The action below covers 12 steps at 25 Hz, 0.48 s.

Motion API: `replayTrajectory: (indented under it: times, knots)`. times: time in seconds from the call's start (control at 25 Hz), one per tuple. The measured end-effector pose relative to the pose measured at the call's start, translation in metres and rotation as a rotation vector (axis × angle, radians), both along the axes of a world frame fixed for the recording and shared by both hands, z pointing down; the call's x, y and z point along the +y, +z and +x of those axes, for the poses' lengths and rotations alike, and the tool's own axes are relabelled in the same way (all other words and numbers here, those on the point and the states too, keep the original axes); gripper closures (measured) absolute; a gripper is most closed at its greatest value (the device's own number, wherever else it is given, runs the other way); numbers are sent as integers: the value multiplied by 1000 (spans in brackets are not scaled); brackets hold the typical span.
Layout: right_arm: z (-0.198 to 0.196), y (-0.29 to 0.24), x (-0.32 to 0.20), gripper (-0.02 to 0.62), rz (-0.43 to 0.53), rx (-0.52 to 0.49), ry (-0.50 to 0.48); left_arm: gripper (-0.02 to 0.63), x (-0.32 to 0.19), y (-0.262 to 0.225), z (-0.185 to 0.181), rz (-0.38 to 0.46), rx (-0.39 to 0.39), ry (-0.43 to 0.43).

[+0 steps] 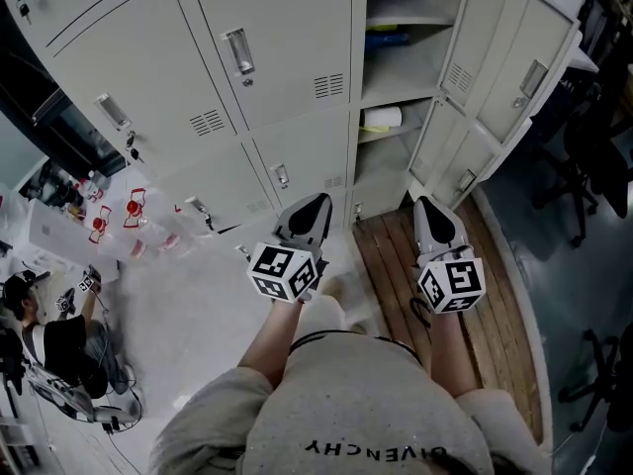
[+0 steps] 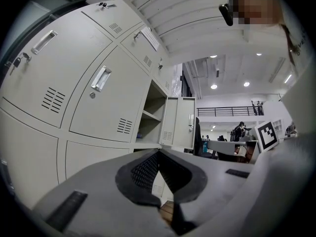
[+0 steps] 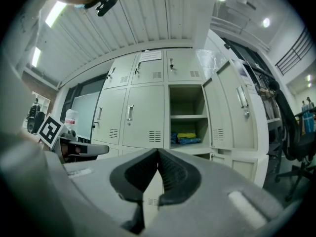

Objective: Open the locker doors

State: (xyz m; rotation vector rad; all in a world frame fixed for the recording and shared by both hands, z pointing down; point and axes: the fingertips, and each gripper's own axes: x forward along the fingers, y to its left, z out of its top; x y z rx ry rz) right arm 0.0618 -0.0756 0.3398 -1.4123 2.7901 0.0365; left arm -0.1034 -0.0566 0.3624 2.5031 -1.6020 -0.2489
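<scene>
A bank of pale grey lockers (image 1: 158, 47) fills the top of the head view. Its left columns are closed; one door shows a recessed handle (image 1: 240, 51). The right column (image 1: 396, 67) stands open, its doors (image 1: 514, 67) swung out to the right. My left gripper (image 1: 316, 204) and right gripper (image 1: 427, 204) hang side by side in front of the lockers, apart from them. Both are shut with nothing between the jaws. In the right gripper view my right gripper (image 3: 158, 151) points at the closed doors (image 3: 129, 113) beside the open shelves (image 3: 186, 117). My left gripper (image 2: 158, 152) faces a closed door (image 2: 100, 78).
Yellow and blue items (image 3: 186, 137) lie on an open shelf, a white roll (image 1: 381, 117) on another. A wooden floor strip (image 1: 396, 255) runs under the open column. Bottles with red labels (image 1: 134, 211) and a seated person (image 1: 49, 334) are at left; office chairs (image 1: 593, 156) at right.
</scene>
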Motion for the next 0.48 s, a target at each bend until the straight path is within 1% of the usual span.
replayTrajectory:
  times: [0.28,0.48]
  knots:
    - [4,1,2,592,-7,-9,3,607,3,-1,1,2,-4,-4]
    - [4,6,4,592,-24,-6,-26,607,4,1,1,0,-4,-13]
